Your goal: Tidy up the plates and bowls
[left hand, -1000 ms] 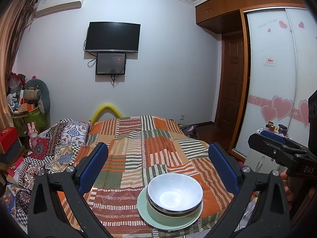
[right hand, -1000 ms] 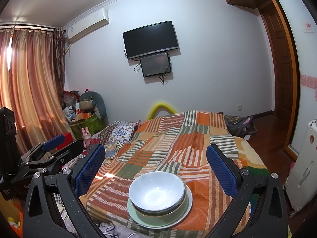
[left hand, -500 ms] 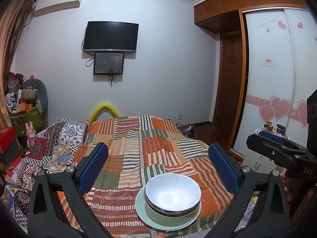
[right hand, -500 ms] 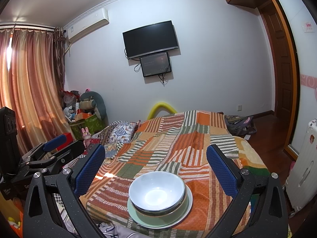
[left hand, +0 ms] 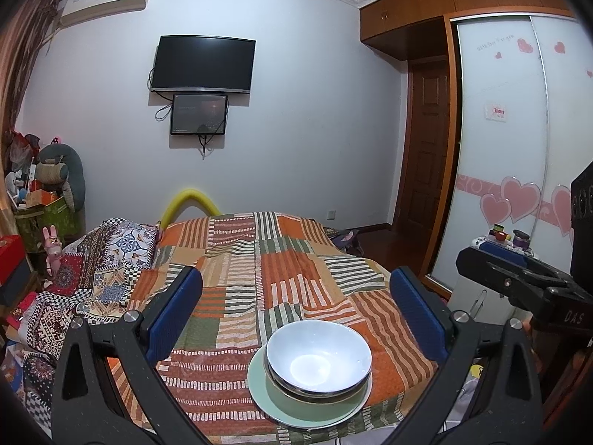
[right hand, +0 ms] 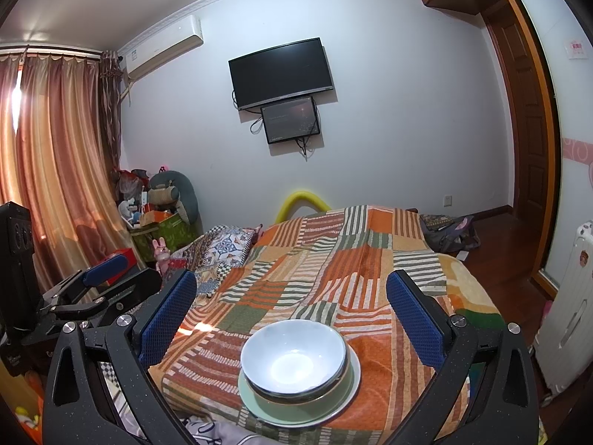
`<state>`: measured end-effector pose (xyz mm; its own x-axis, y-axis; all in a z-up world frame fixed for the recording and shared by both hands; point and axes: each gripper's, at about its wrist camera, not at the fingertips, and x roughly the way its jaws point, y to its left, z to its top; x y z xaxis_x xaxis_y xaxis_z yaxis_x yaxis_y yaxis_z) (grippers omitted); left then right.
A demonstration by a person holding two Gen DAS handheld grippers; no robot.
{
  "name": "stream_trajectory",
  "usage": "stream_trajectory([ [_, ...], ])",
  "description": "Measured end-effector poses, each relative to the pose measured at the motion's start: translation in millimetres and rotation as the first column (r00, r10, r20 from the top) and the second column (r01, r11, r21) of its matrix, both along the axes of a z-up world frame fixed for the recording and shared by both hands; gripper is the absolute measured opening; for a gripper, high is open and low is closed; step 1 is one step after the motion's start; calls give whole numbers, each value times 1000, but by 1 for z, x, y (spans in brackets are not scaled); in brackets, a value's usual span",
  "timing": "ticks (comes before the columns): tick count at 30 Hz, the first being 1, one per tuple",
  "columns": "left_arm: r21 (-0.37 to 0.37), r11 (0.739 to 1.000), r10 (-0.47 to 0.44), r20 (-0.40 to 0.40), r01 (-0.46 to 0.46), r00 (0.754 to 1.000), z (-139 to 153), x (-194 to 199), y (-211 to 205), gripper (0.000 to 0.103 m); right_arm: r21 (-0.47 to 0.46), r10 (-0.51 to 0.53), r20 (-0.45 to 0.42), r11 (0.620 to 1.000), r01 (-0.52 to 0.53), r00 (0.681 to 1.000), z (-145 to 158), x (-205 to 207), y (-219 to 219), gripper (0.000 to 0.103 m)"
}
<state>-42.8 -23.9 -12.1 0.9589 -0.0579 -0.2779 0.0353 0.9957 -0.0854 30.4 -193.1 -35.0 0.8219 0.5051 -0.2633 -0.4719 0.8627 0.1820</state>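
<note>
Left gripper [left hand: 295, 309]: black two-finger frame with blue textured pads [left hand: 174, 313], fingers spread wide, holding nothing. It hangs above the near end of the bed; the dish stack sits between the pads and below them, no contact.

Right gripper [right hand: 291, 313]: same black frame and blue pads [right hand: 414, 320], fingers likewise spread wide and empty, the stack again centred between them and apart from both. Each gripper shows at the edge of the other's view — the right one at the right of the left wrist view, the left one at the left of the right wrist view.

Dish stack: a white glossy ceramic bowl [left hand: 318, 358] nested upright in a second bowl with a dark metallic rim [right hand: 343, 367], both resting on a pale green round plate [left hand: 261, 389]. The stack stands near the bed's front edge.

Support: a bed covered with an orange, green and white striped patchwork blanket [left hand: 259, 270].

Surroundings: a black flat-screen television [left hand: 204, 63] mounted on the white far wall, a smaller dark screen [left hand: 199, 114] just beneath it; a white wall air conditioner [right hand: 163, 46] — upper left; reddish curtains [right hand: 48, 170] by the window.
</note>
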Motion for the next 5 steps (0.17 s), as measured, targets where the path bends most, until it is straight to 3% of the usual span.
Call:
stream_trajectory([
  [5, -7, 1000, -8, -6, 8, 1000, -1, 1, 2, 103, -3, 2, -9, 1000, -2, 1000, -3, 0, 0, 102],
])
